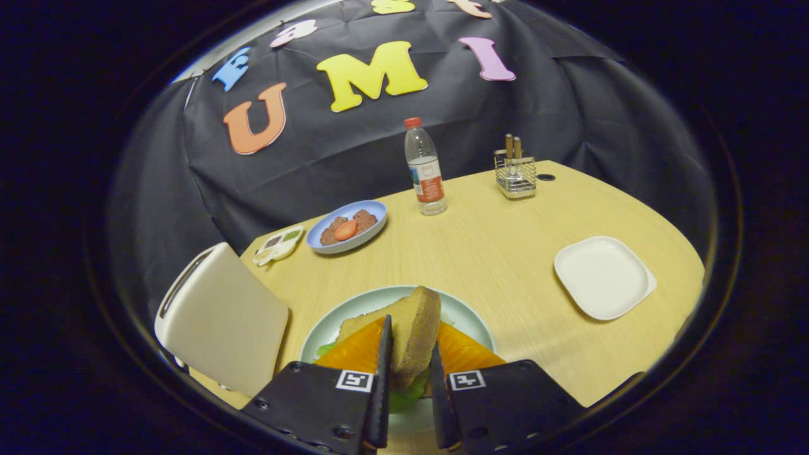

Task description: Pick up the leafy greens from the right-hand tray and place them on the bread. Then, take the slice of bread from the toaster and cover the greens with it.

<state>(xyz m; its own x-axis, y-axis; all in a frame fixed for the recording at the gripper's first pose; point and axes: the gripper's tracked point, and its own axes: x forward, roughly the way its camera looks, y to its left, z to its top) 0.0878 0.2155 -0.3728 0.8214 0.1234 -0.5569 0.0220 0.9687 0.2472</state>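
Brown slice of bread (pixel 414 332) stands on edge, clamped between both fingers of the gripper (pixel 409 354), over the pale green plate (pixel 471 319), where leafy greens (pixel 404 395) lie just below it.

Even, fairly bright indoor light falls from above onto a pale wooden table (pixel 505 253), which is the best-lit surface. Behind the table the black cloth wall (pixel 569 126) stays dim and matte, with soft folds. Objects on the table cast only faint, short shadows. A clear bottle (pixel 425 167) at the table's far edge carries small highlights. Fisheye distortion bends the table's edges into curves. Focus is reasonably sharp throughout.
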